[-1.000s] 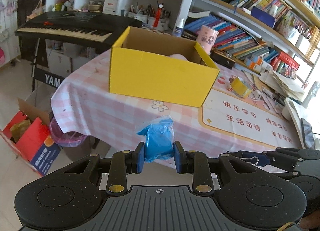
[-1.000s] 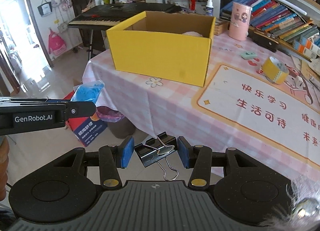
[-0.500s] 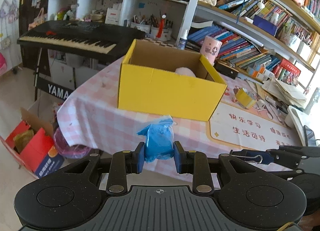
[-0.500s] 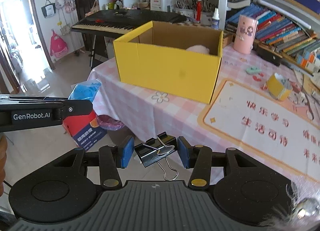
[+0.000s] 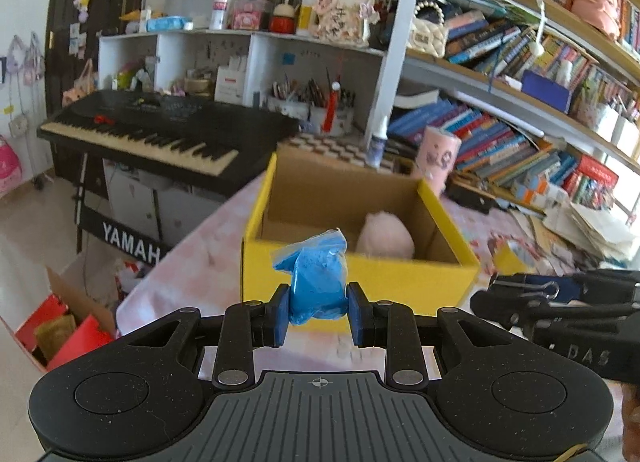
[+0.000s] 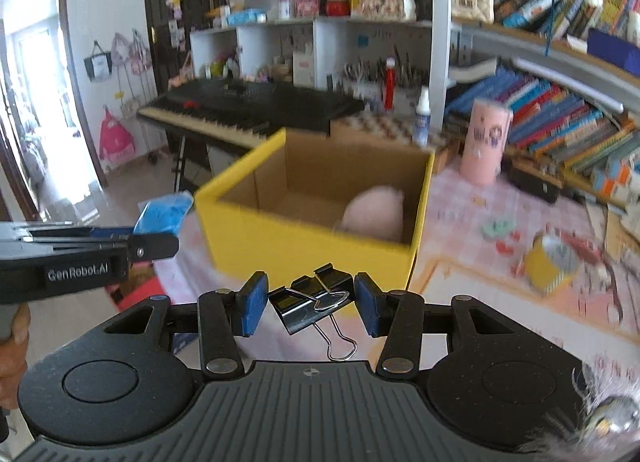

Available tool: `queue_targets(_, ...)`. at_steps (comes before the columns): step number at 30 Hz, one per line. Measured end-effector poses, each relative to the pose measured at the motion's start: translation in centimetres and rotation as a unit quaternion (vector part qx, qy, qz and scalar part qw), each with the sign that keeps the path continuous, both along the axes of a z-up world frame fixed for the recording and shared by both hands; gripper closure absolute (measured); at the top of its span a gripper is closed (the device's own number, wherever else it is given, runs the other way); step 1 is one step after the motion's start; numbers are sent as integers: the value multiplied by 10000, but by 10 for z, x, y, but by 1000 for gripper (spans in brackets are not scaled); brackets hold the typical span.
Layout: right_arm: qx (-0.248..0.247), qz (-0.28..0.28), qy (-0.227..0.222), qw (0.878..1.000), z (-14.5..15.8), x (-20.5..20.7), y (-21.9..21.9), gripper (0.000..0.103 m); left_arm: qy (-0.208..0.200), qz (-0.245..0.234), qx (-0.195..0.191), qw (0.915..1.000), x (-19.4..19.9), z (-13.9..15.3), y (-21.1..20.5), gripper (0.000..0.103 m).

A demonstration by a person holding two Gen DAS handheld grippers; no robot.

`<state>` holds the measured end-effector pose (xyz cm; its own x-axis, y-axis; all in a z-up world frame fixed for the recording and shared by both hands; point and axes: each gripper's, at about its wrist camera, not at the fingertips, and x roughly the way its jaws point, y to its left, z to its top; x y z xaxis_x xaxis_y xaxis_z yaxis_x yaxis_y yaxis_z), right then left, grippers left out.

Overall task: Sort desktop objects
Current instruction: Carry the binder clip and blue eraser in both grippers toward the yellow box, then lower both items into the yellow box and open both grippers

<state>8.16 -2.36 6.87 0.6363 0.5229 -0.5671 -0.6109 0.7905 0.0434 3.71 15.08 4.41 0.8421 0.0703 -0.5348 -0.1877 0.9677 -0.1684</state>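
My left gripper (image 5: 318,312) is shut on a small blue bag (image 5: 318,280) and holds it in the air just in front of the open yellow box (image 5: 360,278). My right gripper (image 6: 310,304) is shut on a black binder clip (image 6: 310,302), also raised before the yellow box (image 6: 304,246). A pink plush thing (image 5: 384,236) lies inside the box, and shows in the right wrist view too (image 6: 374,214). The left gripper with the blue bag (image 6: 162,214) shows at the left of the right wrist view.
The box stands on a pink checked tablecloth (image 6: 500,218). A pink cup (image 6: 484,142), a yellow tape roll (image 6: 550,262) and a green clip (image 6: 498,228) are on the table to the right. A black keyboard (image 5: 160,134) and bookshelves (image 5: 500,134) stand behind.
Both grippers have risen and moved towards the yellow box, still holding the blue bag and the binder clip. The inside of the box now shows from above.
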Motion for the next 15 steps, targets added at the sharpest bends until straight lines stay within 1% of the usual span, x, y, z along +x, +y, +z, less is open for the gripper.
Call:
queue_targets(2,68,35,-76,9999,7,18,3,59,-44,30,32,10000,14,3,0,75)
queue_targets(5,131,104,-135,9998,12,46,6,58,-53,49,219,9997,37,3,-1,75)
queue_targets(11,119,338,-73,9993,6,94,17,58,175,96,305,9993,82,-6,-2,75)
queue_targets(13,91,438,-27,9990,3,106,20,58,252,89,264,9993,96,-9,-4,75)
queue_targets(15,-3,593,47,9982,-2,121,26,58,366,69,21,9993,111,-12,-3,75)
